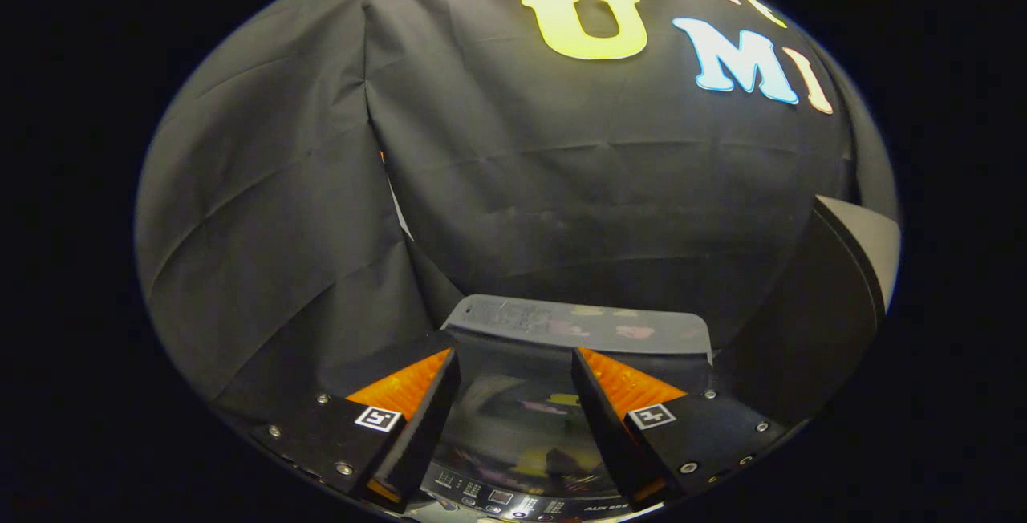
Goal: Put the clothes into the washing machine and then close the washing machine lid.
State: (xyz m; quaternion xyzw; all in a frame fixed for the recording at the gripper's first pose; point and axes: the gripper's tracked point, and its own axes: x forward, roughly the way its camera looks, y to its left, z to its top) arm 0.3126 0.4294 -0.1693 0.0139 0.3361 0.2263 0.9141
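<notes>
The hand-held gripper [513, 419] hangs above the washing machine [578, 322], its fingers spread wide with nothing between them; no garment is pinched, so the clothes are most likely inside the drum by now, though they cannot be made out.

Taking the machine as landmark and going left to right: the left finger [417, 419] sits over the left side of the lid [521, 427], the glossy dark lid shows in the gap between the fingers, and the right finger [618, 419] sits over its right side. The lid seems to lie flat and shut, reflecting the booth wall. The control panel [513, 500] runs along the machine's near edge, below the fingertips. Judged so, the task looks near its end.
</notes>
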